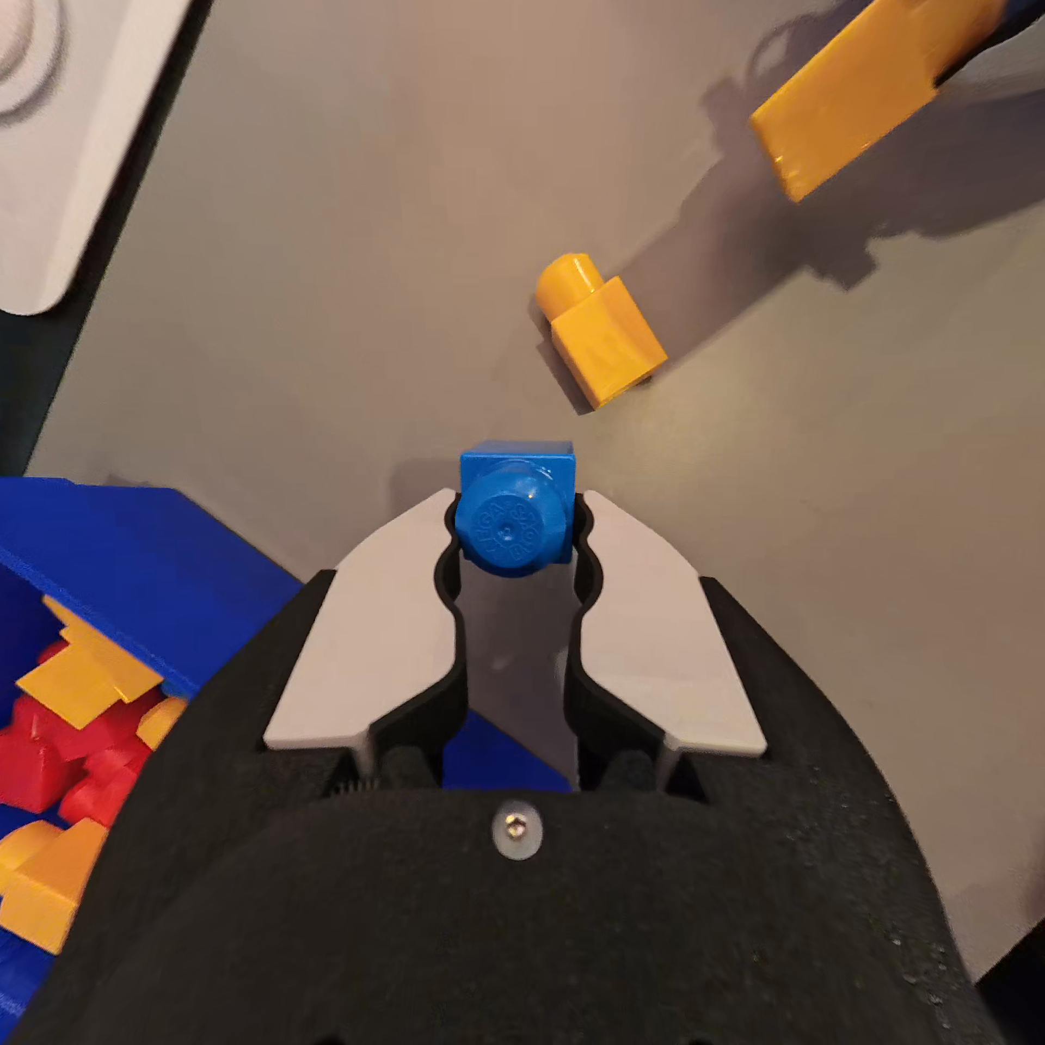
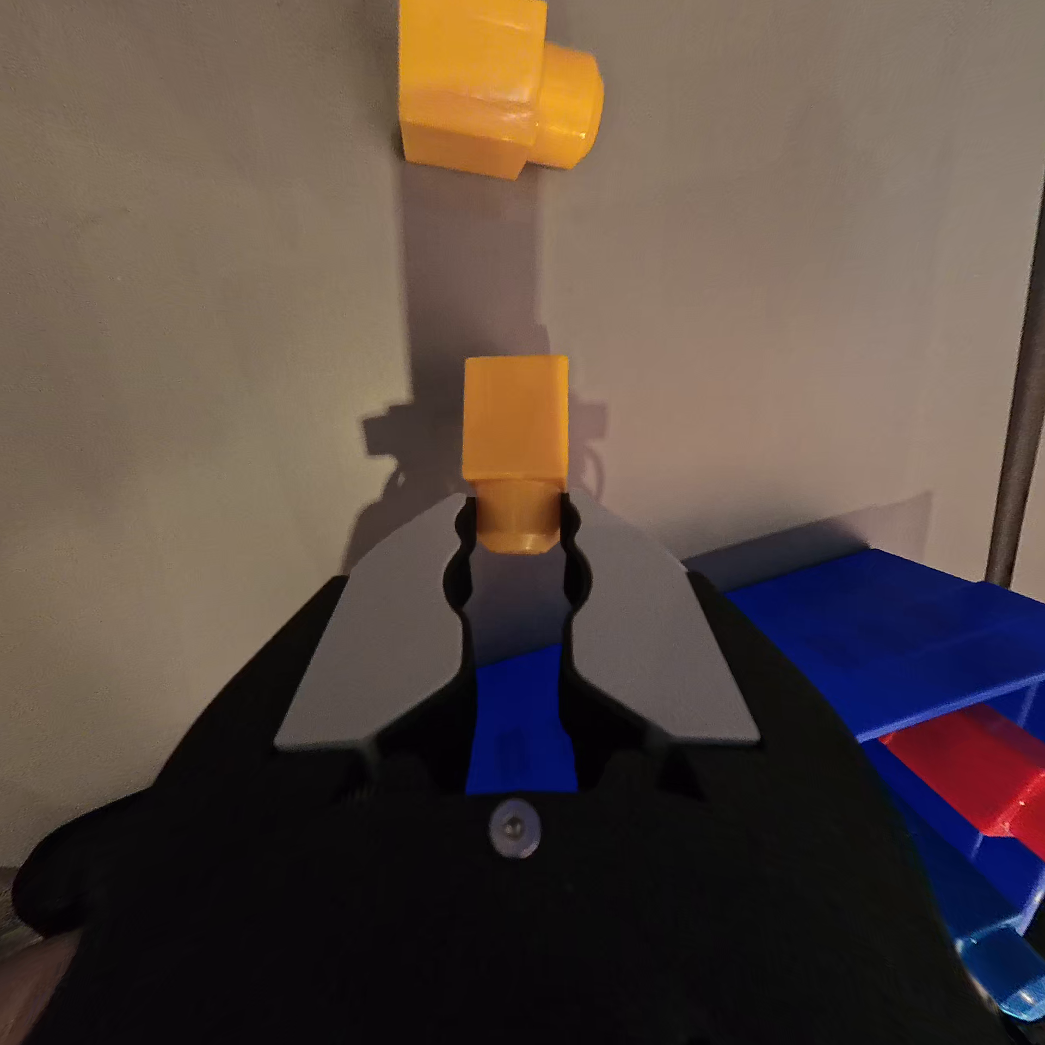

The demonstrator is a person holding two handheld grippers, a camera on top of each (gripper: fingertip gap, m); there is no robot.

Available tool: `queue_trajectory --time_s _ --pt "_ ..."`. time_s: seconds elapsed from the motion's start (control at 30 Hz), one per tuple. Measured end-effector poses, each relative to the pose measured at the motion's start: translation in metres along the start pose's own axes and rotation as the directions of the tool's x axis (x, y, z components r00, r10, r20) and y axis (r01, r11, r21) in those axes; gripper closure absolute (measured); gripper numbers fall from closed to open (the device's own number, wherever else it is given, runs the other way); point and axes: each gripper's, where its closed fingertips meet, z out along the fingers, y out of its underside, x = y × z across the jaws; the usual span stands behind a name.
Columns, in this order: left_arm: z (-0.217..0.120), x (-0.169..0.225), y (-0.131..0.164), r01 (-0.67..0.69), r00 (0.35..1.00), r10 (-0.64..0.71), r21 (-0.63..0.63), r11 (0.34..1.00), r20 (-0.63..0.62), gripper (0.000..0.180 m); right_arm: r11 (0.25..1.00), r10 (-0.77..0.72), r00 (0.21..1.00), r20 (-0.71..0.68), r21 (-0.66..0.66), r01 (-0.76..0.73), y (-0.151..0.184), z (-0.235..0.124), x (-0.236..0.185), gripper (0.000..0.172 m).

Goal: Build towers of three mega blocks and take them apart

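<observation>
My left gripper point(image 1: 515, 523) is shut on a blue mega block point(image 1: 515, 497), its stud pointing back at the camera, held above the grey table point(image 1: 339, 254). My right gripper point(image 2: 514, 523) is shut on a yellow mega block point(image 2: 514, 421), gripping it by its stud with the body pointing away. That yellow block also shows at the top right of the left wrist view point(image 1: 848, 96). A second yellow block point(image 1: 599, 333) lies on its side on the table between the two grippers; it also shows at the top of the right wrist view point(image 2: 492, 90).
A blue bin point(image 1: 130, 543) at the lower left of the left wrist view holds several red and yellow blocks. It also shows at the right of the right wrist view point(image 2: 905, 622). A white object point(image 1: 51, 169) lies at the table's far left. A thin dark pole point(image 2: 1018, 396) stands at the right. The left gripper's tips are roughly 20 cm from the right gripper's. The thin dark pole point(image 2: 1018, 396) lies around 25 cm away from my right fingertips.
</observation>
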Motion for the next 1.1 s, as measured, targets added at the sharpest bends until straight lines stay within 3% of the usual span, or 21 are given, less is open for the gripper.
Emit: queue_trajectory --time_s 0.23,0.43,0.53,0.8,0.9,1.0,1.1 --pt "-0.019 0.004 -0.002 0.014 0.999 -0.012 0.039 0.999 -0.046 0.143 0.995 -0.077 0.996 -0.053 -0.064 0.073 0.005 0.006 0.002 0.142" --pt "-0.038 -0.002 -0.003 0.030 0.999 -0.026 0.083 0.996 -0.046 0.143 0.917 -0.360 0.916 -0.176 -0.250 0.312 0.025 -0.006 0.008 0.141" --pt "-0.049 -0.010 -0.005 0.056 0.998 -0.053 0.117 0.992 -0.029 0.144 0.891 -0.398 0.909 -0.120 -0.287 0.352 0.025 -0.006 0.000 0.141" --pt "-0.064 -0.015 -0.001 0.088 0.995 -0.080 0.156 0.984 -0.058 0.143 0.638 -0.601 0.798 0.046 -0.574 0.514 0.022 -0.002 0.009 0.141" --pt "-0.066 -0.015 -0.002 0.090 0.995 -0.080 0.169 0.982 -0.066 0.143 0.583 -0.623 0.778 0.086 -0.612 0.534 0.019 0.003 0.008 0.141" --pt "-0.066 -0.015 -0.002 0.087 0.994 -0.074 0.179 0.980 -0.079 0.144 0.587 -0.631 0.772 0.082 -0.600 0.544 0.014 0.007 0.008 0.135" --pt "-0.068 -0.014 -0.004 0.096 0.991 -0.075 0.196 0.976 -0.109 0.144 0.700 -0.586 0.809 0.038 -0.478 0.530 0.001 0.003 0.002 0.128"
